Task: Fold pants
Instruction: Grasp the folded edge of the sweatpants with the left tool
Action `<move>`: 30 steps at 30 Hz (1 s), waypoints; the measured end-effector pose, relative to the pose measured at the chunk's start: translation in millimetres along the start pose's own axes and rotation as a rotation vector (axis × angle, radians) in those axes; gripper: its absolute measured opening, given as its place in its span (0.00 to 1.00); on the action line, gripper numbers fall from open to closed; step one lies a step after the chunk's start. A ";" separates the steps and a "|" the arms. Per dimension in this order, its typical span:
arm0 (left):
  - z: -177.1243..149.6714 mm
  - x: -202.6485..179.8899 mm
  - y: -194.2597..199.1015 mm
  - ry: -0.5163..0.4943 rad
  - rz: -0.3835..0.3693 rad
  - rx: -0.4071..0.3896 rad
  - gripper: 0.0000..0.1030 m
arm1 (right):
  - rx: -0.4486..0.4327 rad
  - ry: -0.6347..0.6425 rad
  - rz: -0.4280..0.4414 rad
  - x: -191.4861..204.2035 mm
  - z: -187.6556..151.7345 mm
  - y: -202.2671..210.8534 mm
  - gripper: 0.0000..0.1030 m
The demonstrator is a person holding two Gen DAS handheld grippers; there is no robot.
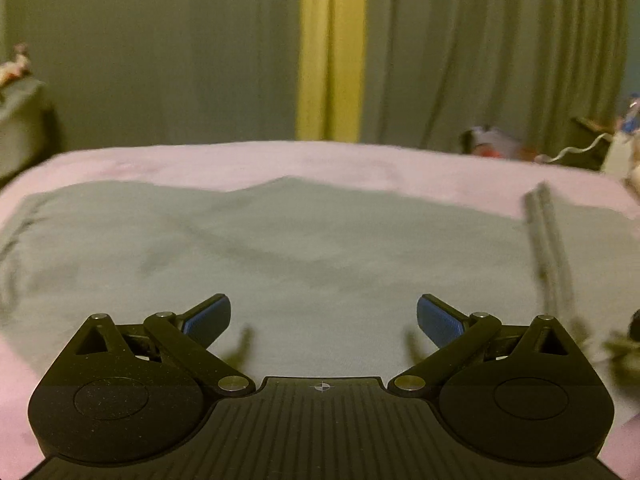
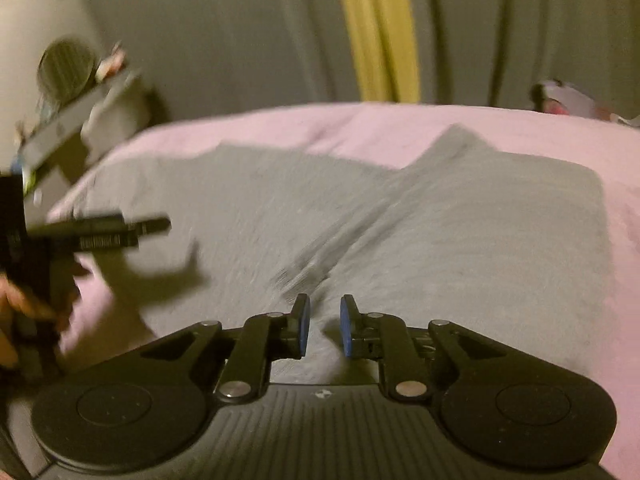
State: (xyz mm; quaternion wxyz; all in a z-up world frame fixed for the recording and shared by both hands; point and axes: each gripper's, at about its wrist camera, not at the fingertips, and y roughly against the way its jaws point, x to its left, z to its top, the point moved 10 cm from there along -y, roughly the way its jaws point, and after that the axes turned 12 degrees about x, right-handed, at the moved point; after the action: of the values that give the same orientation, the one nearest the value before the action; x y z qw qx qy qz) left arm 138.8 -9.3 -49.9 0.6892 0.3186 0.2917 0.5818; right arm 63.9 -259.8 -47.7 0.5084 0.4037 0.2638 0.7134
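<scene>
Though blurred, pants (image 1: pixel 304 256) lengthwise left-right.

Open air above flat pants (image 1: pixel 304 248)

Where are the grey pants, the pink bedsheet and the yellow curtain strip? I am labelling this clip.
grey pants (image 1: pixel 320 240), left wrist view, flat middle of the fabric.
pink bedsheet (image 2: pixel 360 128), right wrist view, bare stretch beyond the pants.
yellow curtain strip (image 1: pixel 330 48), left wrist view, middle of the strip.
</scene>
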 end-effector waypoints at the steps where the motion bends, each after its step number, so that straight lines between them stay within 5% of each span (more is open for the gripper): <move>1: 6.3 -10.8 1.4 0.018 -0.047 -0.002 1.00 | -0.025 -0.028 -0.017 -5.3 -2.1 8.5 0.45; 3: 21.2 -41.2 0.8 0.054 -0.194 0.026 1.00 | -0.069 -0.072 -0.107 -20.6 -4.2 20.2 0.68; 6: 41.9 -95.6 -11.9 0.039 -0.383 0.131 1.00 | -0.064 -0.141 -0.215 -40.1 -11.9 29.1 0.68; 9: 56.3 -143.7 -36.7 -0.009 -0.507 0.264 1.00 | -0.061 -0.209 -0.218 -51.8 -18.9 35.8 0.74; 11: 65.6 -163.3 -57.5 -0.042 -0.517 0.316 0.96 | -0.075 -0.213 -0.221 -57.2 -26.1 46.0 0.75; 14: 70.9 -175.0 -88.3 -0.081 -0.466 0.381 0.64 | -0.093 -0.203 -0.233 -61.6 -38.4 51.9 0.79; 17: 63.4 -192.9 -110.0 -0.113 -0.509 0.479 0.60 | -0.096 -0.215 -0.244 -72.2 -47.3 56.9 0.80; 19: 64.6 -202.9 -114.3 -0.152 -0.523 0.467 0.59 | -0.093 -0.234 -0.245 -78.0 -49.5 57.8 0.80; 22: 69.4 -213.6 -117.6 -0.173 -0.535 0.472 0.23 | -0.092 -0.248 -0.257 -83.3 -52.4 59.2 0.80; 30: 72.7 -205.2 -73.6 -0.172 -0.561 0.359 0.16 | -0.116 -0.267 -0.309 -93.3 -52.6 60.5 0.82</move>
State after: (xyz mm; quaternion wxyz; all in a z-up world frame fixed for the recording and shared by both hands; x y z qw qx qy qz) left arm 208.9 -228.1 -55.2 0.7773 0.3901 0.4067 0.2799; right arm 3.2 -366.4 -57.0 0.6645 0.4194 0.2112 0.5813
